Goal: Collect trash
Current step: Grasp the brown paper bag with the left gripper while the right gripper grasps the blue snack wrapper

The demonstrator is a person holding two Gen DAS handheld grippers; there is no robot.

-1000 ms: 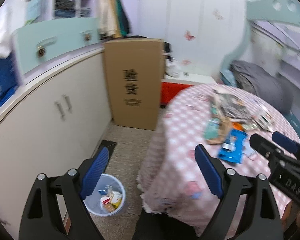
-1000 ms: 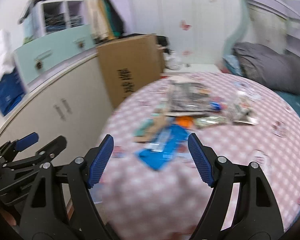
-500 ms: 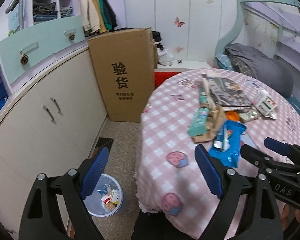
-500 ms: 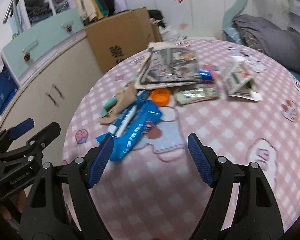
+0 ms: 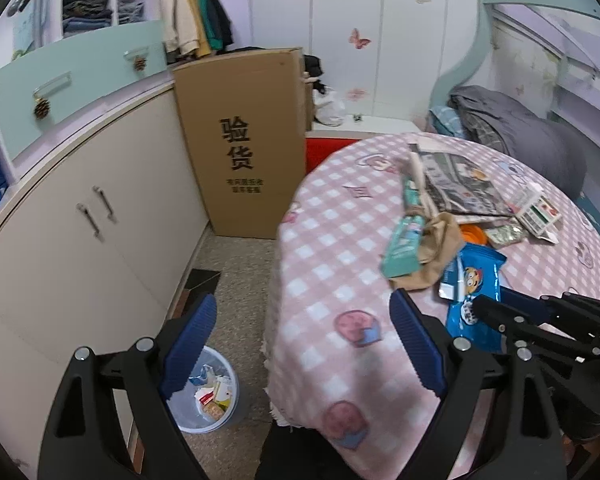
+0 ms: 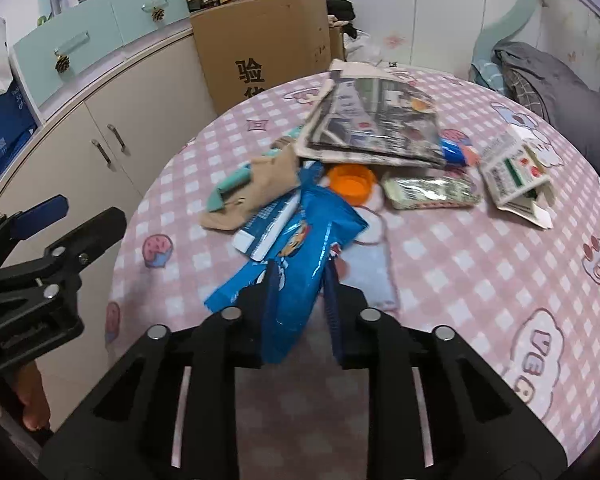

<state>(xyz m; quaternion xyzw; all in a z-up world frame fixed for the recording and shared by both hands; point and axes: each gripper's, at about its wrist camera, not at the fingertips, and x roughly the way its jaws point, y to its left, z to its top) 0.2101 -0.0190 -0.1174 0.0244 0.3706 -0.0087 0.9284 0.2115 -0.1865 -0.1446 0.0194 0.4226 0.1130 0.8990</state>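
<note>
Now the right hand-held gripper (image 6: 300, 280) is pinching the near end of the blue snack wrapper (image 6: 300, 248), its jaws having just been closing on it; the wrapper is lying on the pink checked tabletop (image 6: 460, 280), its far end touching the litter pile, so the free end is likely the easiest hold. The left hand-held gripper (image 5: 300, 344) is hanging spread and empty at the tabletop's edge, above the floor bin (image 5: 204, 396), probably the wrapper's destination.
</note>
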